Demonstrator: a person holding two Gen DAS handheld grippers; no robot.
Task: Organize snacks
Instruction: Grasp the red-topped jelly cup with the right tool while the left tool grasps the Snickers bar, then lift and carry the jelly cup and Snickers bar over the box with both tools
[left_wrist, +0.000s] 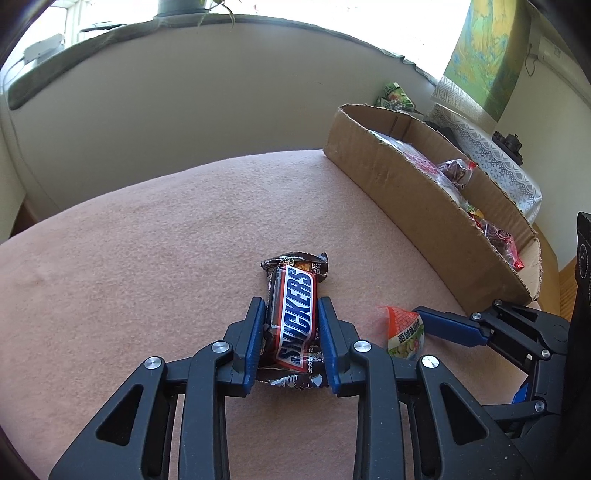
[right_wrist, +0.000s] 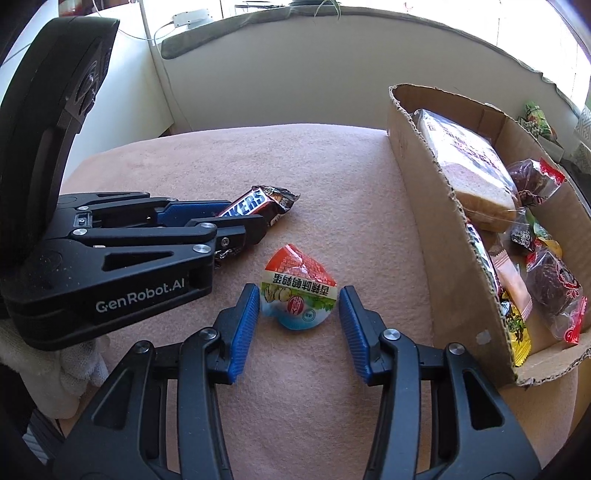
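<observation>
The Snickers bar (left_wrist: 295, 317) lies flat on the pink blanket (left_wrist: 147, 240), its long axis running straight away from the left gripper (left_wrist: 291, 314), the crimped far end pointing toward the wall. Its wrapper is brown with a red-edged white band and blue lettering, the foil ends crinkled. The left gripper's 2 blue pads press against both long sides of the bar, clamped on it.

Just to its right sits a small pouch snack (right_wrist: 298, 293), roughly triangular, with an orange-red top, a white band of printed characters and a pale blue base; its pointed tip aims away from the right gripper (right_wrist: 299, 299). That gripper's fingers stand apart on either side of the pouch, the left pad close against it, the right pad with a sliver of gap.

A cardboard box (right_wrist: 413, 192) holding wrapped snacks stands along the blanket's right edge.
</observation>
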